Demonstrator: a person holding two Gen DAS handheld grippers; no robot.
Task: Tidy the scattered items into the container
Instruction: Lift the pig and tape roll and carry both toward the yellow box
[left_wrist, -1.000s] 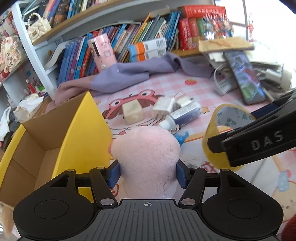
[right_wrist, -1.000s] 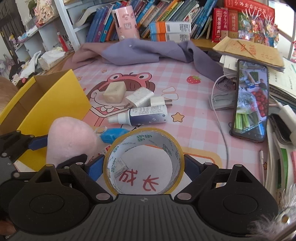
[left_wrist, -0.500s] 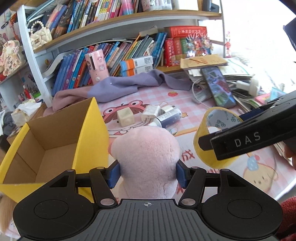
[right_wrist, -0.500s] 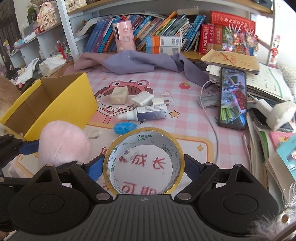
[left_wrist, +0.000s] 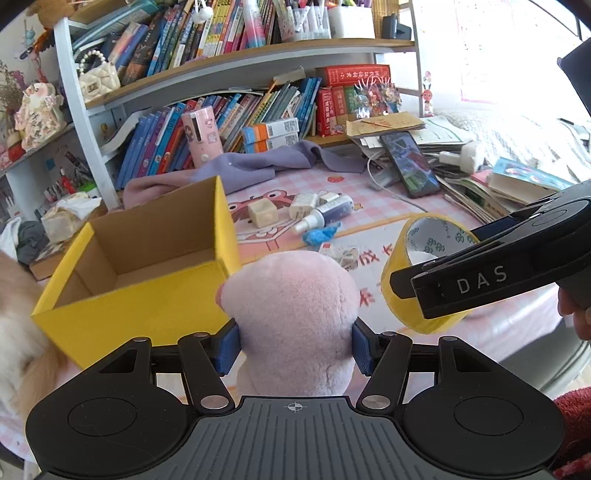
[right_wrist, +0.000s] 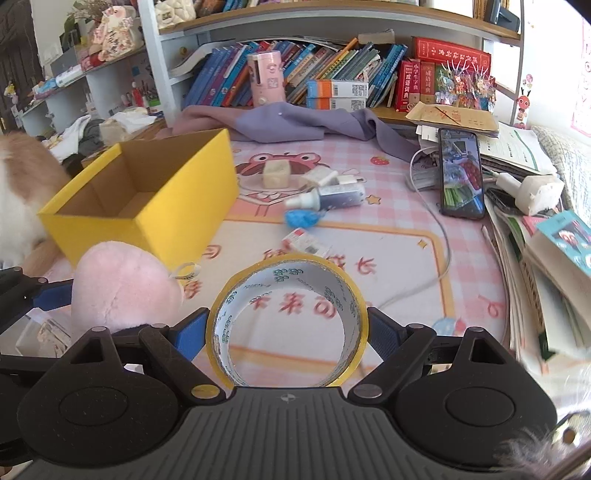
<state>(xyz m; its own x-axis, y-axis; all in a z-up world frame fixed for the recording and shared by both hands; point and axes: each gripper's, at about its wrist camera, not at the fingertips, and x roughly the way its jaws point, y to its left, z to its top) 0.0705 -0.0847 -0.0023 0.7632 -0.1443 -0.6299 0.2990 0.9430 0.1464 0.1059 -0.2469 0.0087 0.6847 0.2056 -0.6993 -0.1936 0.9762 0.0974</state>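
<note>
My left gripper (left_wrist: 295, 345) is shut on a pink plush toy (left_wrist: 291, 310), held above the mat just right of the open yellow box (left_wrist: 147, 295). My right gripper (right_wrist: 288, 336) is shut on a yellow tape roll (right_wrist: 288, 280), lifted above the mat; the roll also shows in the left wrist view (left_wrist: 417, 258). The plush (right_wrist: 122, 288) and the box (right_wrist: 177, 206) show at left in the right wrist view. The box looks empty. On the mat lie a spray bottle (right_wrist: 328, 195), a beige cube (right_wrist: 275, 173), a white charger (right_wrist: 325, 176), a blue wad (right_wrist: 301, 218) and a small packet (right_wrist: 306, 240).
A purple cloth (right_wrist: 303, 122) lies at the back under the bookshelf (right_wrist: 332, 74). A phone (right_wrist: 461, 173), a white cable (right_wrist: 439, 236) and stacked books and papers (right_wrist: 546, 251) fill the right side. An orange-and-white furry animal (right_wrist: 18, 184) sits left of the box.
Both grippers have risen and pulled back from the mat with the plush and the tape roll. The box and the loose items now look farther away.
</note>
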